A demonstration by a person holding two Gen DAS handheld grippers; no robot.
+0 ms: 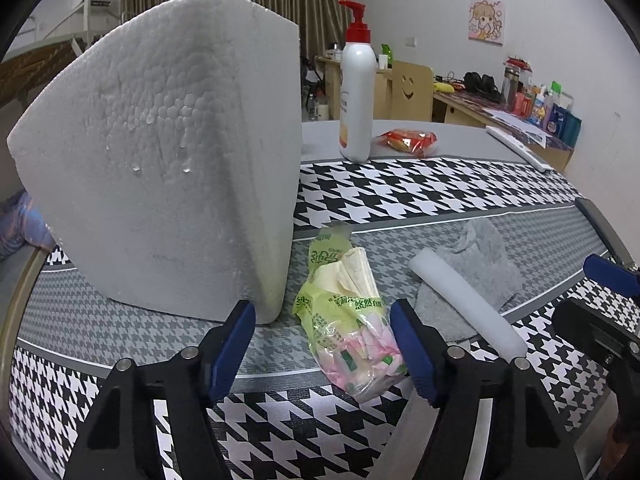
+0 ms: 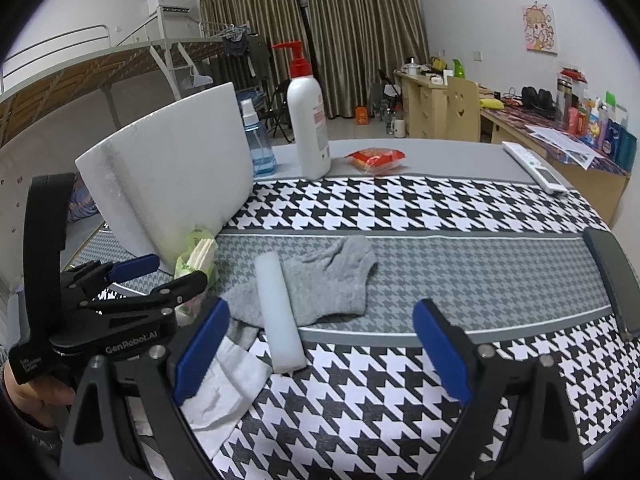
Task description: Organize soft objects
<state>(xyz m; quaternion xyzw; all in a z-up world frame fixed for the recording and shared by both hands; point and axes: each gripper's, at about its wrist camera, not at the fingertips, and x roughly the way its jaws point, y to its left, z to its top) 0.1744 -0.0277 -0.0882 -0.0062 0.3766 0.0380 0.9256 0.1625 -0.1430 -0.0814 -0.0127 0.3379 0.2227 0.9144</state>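
I see the houndstooth-covered surface carrying a foam block, tissue packet, grey sock, foam roll, pump bottle, and red snack packet.

Place: a lived-in bedroom or dorm room.
Bunk: metal-framed, far left beyond the claw.
Curtains: straight ahead.
Desk: cluttered, ahead on the right.
Poster: cartoon, on the right wall.

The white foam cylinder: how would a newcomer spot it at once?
Find the tall white styrofoam block standing on the houndstooth tablecloth. To its right a grey sock lies flat, and the white foam cylinder rests across the sock's left end. It is the only smooth, round, stick-shaped thing there.
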